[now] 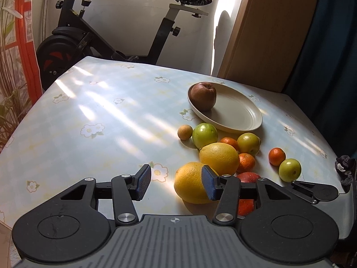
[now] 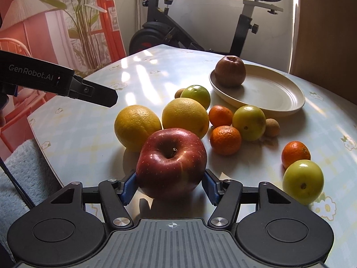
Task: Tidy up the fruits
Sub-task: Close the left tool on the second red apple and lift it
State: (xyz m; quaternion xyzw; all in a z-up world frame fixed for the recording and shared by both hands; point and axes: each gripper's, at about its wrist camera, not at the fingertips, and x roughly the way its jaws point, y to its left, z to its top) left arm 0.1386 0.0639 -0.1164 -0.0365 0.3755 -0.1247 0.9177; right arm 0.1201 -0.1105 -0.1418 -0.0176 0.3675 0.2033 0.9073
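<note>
A big red apple (image 2: 171, 163) sits on the table between the blue pads of my right gripper (image 2: 169, 185), which press on both its sides. Behind it lie two large yellow citrus fruits (image 2: 136, 127) (image 2: 185, 116), several tangerines (image 2: 225, 139) and green fruits (image 2: 248, 121). A cream plate (image 2: 279, 93) at the back holds a brown apple (image 2: 229, 70). My left gripper (image 1: 176, 183) hovers open over bare tablecloth, with its right pad in front of the nearer yellow citrus (image 1: 189, 185). The plate (image 1: 241, 120) and the brown apple (image 1: 203, 96) lie beyond it.
A floral tablecloth (image 1: 89, 116) covers the table. An exercise bike (image 1: 89, 33) stands behind its far edge and a wooden panel (image 1: 267, 33) at the back right. A fluffy blue cloth (image 2: 22, 174) lies off the table's left edge. A green fruit (image 2: 303, 181) sits near my right gripper.
</note>
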